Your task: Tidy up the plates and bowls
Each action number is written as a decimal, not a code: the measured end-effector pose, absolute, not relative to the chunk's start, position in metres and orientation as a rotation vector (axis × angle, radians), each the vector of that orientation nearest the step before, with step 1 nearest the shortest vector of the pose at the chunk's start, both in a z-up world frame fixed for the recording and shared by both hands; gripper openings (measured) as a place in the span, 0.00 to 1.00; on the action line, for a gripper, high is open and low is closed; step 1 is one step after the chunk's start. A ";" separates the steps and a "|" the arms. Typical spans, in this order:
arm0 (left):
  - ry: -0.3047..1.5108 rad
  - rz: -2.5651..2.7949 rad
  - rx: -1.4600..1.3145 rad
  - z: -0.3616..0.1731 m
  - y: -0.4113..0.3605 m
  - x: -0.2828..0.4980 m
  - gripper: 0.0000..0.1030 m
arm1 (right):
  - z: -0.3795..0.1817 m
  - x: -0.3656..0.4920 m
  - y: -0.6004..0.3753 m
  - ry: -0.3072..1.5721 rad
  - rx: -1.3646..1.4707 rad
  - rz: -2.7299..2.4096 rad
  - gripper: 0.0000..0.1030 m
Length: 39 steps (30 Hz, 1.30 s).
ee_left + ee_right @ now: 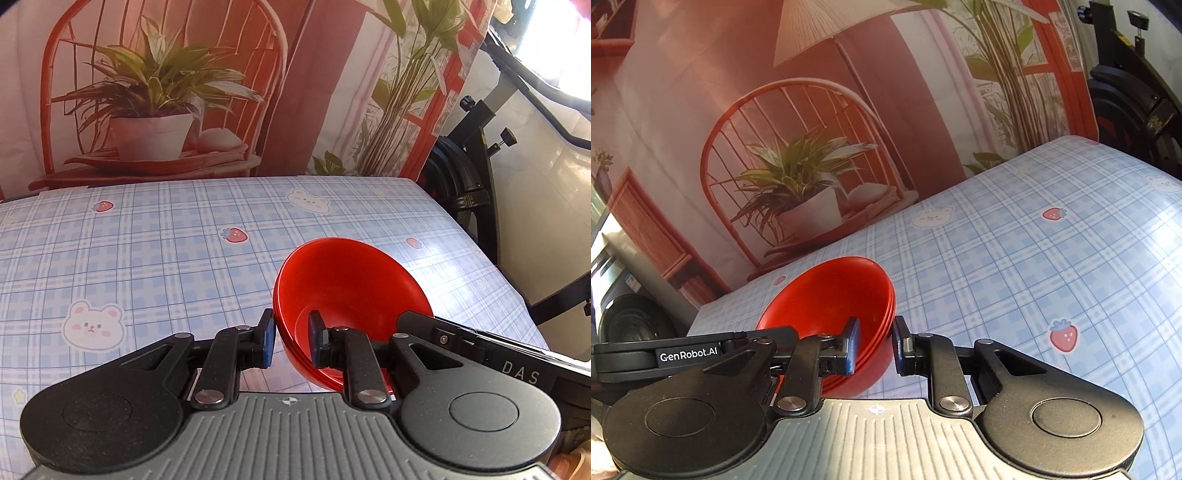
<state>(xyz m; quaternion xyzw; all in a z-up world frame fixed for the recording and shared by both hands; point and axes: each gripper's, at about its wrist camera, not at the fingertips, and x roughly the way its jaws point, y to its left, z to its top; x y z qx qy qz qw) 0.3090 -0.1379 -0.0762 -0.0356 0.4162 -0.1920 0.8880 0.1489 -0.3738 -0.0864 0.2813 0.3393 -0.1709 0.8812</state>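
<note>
So both grippers are clamped on opposite rims of the red bowl stack [347, 295], left gripper [291, 339] and right gripper [875, 343], carrying it above the table [147, 251]; next it probably needs a level set-down.

free: checked tablecloth [155, 258] bare all round | obstacle: red bowl stack [347, 295] | backdrop [184, 92] bounds far edge

Each black claw [291, 341] has blue pads, silver rivets, seemingly ribbed grey base.
</note>
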 end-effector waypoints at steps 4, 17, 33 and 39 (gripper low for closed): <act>0.841 -0.385 -0.088 -0.065 -0.124 0.289 0.19 | -0.072 0.142 -0.355 0.700 0.568 -0.330 0.18; 0.793 -0.319 -0.123 -0.043 -0.075 0.236 0.19 | -0.052 0.140 -0.296 0.723 0.518 -0.230 0.18; 0.797 -0.259 -0.165 -0.043 -0.032 0.198 0.19 | -0.053 0.139 -0.245 0.771 0.475 -0.138 0.19; 0.819 -0.237 -0.177 -0.052 -0.020 0.188 0.19 | -0.059 0.141 -0.234 0.801 0.460 -0.115 0.19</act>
